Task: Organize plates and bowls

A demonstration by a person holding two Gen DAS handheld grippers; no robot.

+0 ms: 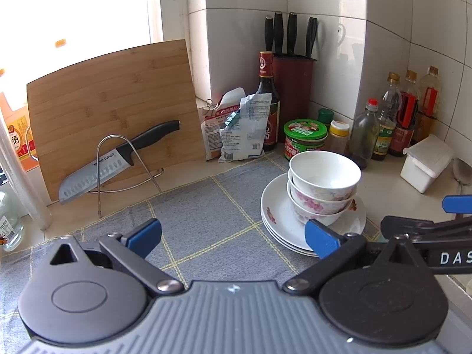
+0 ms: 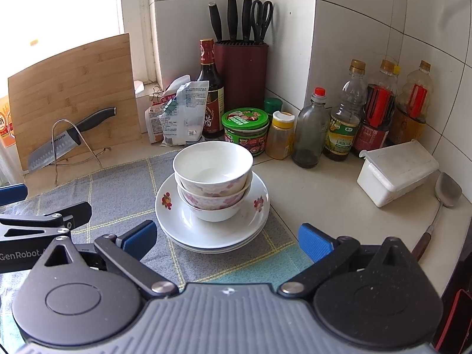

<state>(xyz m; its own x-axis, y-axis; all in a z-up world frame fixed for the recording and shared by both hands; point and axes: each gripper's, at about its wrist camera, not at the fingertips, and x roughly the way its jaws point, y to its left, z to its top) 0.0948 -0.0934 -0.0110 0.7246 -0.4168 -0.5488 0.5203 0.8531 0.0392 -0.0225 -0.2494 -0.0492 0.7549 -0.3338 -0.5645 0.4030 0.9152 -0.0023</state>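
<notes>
on grey mat (image 2: 118, 194), stacked bowls (image 2: 213, 177) on plates (image 2: 212, 230), jars (image 2: 245, 129) behind, both claws (image 1: 233, 236) (image 2: 225, 240) wide open, empty

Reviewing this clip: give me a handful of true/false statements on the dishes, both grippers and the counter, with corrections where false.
1. Three bowls sit nested on the stack of plates. True.
2. The right gripper is shut on a plate rim. False: its fingers are spread wide and hold nothing.
3. The left gripper is open and empty. True.
4. The kitchen knife lies flat on the grey cloth. False: it rests on a wire stand against the cutting board.
5. The top bowl is full of soup. False: it looks empty.
6. A white lidded box sits on the counter to the right of the dishes. True.
</notes>
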